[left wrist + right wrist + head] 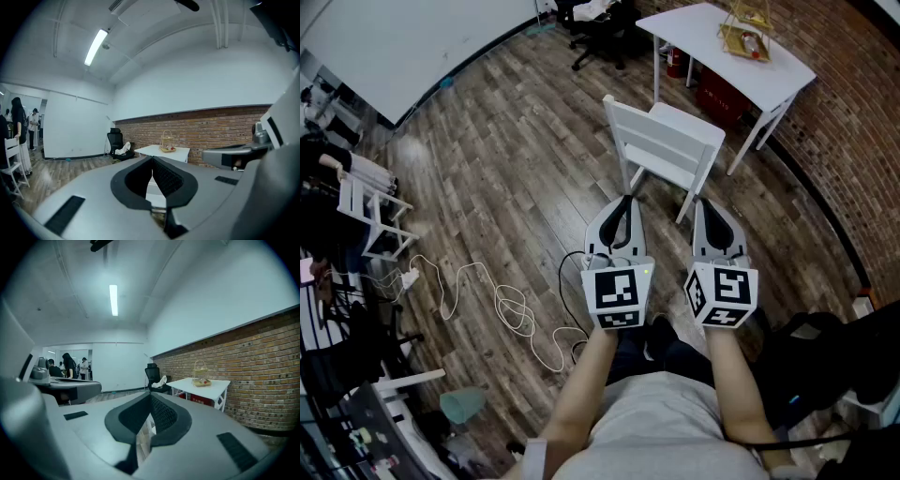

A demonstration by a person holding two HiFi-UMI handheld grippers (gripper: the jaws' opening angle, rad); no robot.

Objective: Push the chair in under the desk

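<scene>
- White chair (667, 142): stands out from the white desk (712, 37), back towards the person, seat not yet under; the push is still to do.
- Left gripper (625, 202), right gripper (706, 204): jaws closed together, holding nothing, tips near the chair back.

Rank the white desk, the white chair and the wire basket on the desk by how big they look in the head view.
White desk and white chair: about alike, and the chair stands nearer the camera, so I won't rank them.
Wire basket: clearly the smallest.
</scene>
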